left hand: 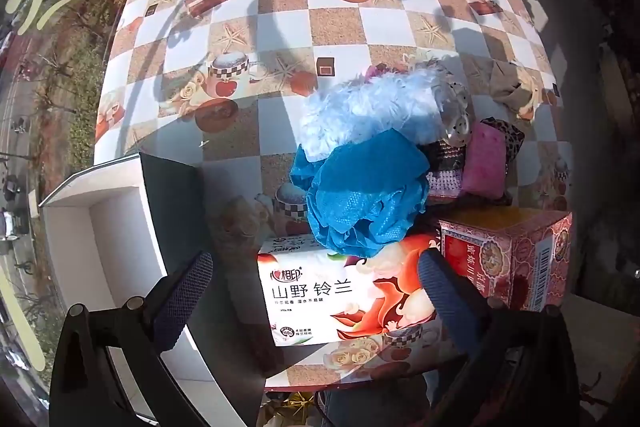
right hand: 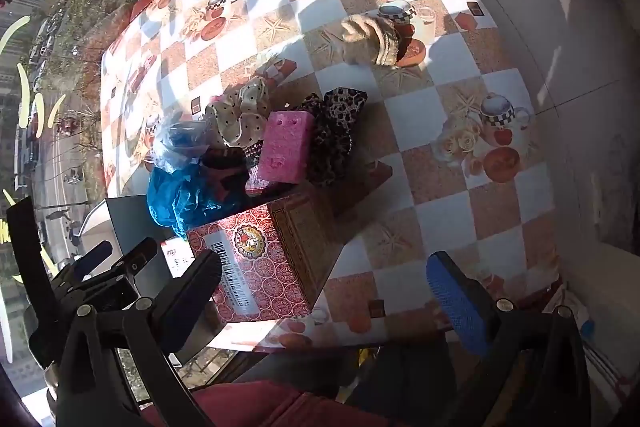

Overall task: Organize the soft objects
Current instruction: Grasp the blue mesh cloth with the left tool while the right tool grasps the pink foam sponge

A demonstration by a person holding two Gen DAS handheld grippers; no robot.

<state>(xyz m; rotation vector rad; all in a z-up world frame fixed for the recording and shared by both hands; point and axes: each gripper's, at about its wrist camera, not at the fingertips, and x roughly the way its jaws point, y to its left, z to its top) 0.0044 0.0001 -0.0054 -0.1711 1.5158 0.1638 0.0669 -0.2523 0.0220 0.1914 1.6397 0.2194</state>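
While both grippers hang spread and empty — left gripper [left hand: 316, 291] over tissue pack [left hand: 320, 291], right gripper [right hand: 324, 291] beside patterned box [right hand: 260, 259] — soft pile [right hand: 248, 143] sits mid-table [left hand: 340, 27], cream glove [right hand: 370, 39] apart.

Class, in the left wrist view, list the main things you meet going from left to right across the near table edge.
White box → tissue pack → red patterned carton.

Sunlit checkered table [left hand: 340, 23] beside a street-facing window [left hand: 48, 75].
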